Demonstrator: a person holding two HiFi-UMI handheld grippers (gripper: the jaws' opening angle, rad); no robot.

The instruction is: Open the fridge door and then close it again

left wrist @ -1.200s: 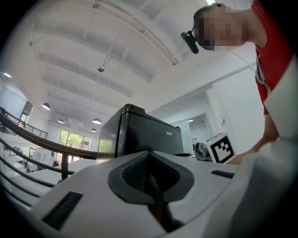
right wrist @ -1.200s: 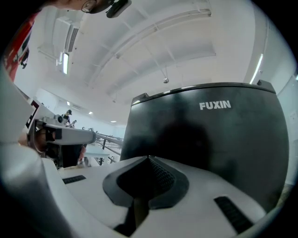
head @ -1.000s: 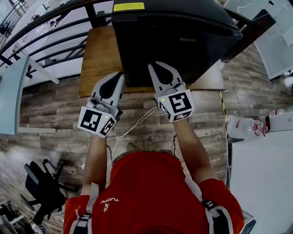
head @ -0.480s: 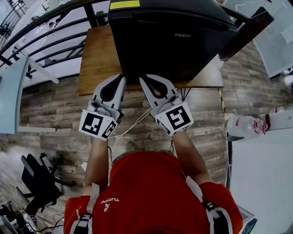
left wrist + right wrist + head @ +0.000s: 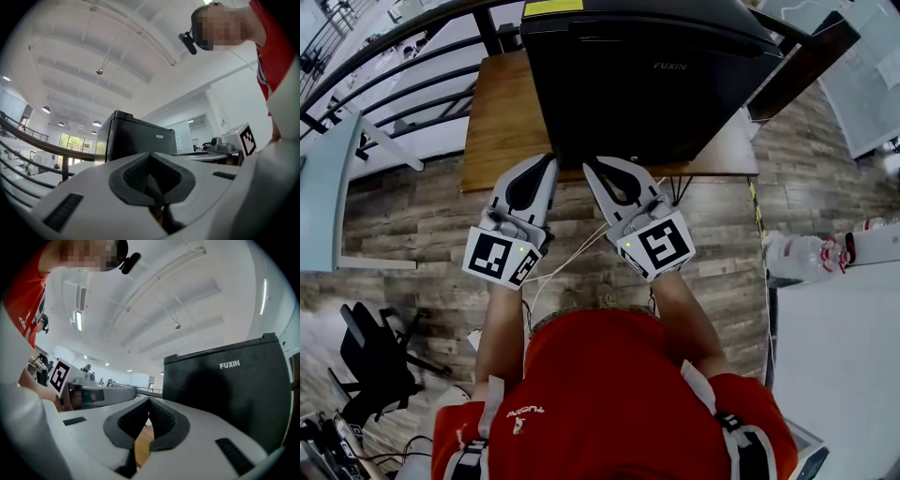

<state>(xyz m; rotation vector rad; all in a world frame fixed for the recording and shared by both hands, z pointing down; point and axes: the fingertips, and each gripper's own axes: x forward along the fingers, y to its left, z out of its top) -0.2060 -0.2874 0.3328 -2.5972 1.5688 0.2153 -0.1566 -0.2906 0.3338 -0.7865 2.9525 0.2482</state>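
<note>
**Head view.** Black fridge stands on a wood table, far centre. Its door is flush w/ the body, i.e. shut. L gripper and R gripper are side by side just near of the fridge front, tips angled toward each other. Both jaw pairs are together, nothing between. Contact w/ the fridge can't be told here. Plank floor lies below. A railing runs far left.

**Left gripper view.** L gripper: jaws closed pad to pad, empty. Fridge is beyond the tips, slightly left, apart from them. R gripper shows at right.

**Right gripper view.** R gripper: jaws closed at the tips, empty. Table surface shows through the gap behind the tips. Fridge fills the right side, near the tips but not touching. L gripper shows at left.
</note>
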